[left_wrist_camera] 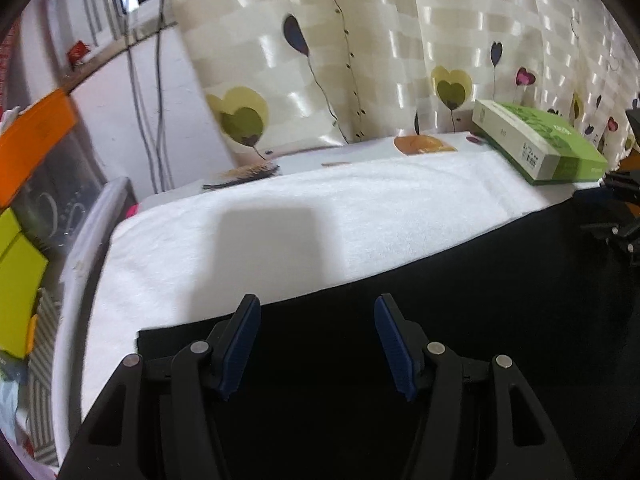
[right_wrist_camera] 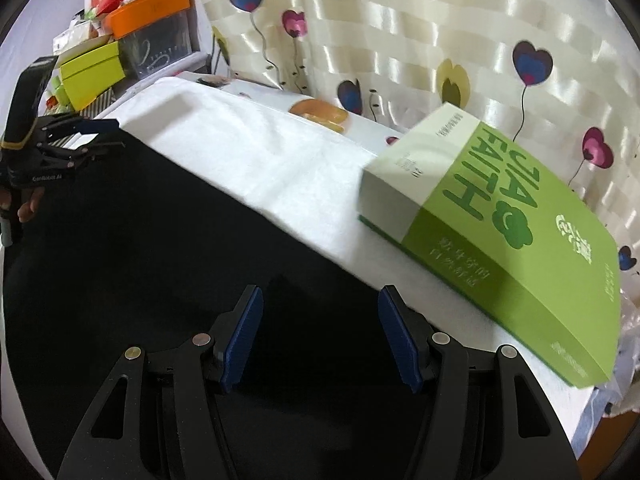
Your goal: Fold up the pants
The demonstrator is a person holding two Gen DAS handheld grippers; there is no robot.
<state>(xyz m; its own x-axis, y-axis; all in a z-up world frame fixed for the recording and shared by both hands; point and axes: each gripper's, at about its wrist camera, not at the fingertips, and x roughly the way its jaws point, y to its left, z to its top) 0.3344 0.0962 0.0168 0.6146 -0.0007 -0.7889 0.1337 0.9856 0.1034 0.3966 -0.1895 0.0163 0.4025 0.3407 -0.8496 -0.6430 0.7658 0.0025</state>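
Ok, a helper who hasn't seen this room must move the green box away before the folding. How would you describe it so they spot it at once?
Find the cream curtain with the heart balloons, then the white towel spread below it beside the black pants. The green box lies flat on the towel's far edge against the curtain. Unlike the yellow-green boxes stacked off to the side, it has a pale end and big letters on top.

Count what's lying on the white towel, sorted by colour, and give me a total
Black: 1, the pants
Green: 1, the box
Total: 2
Both tongs, left and right, are open above the pants and are not counted.
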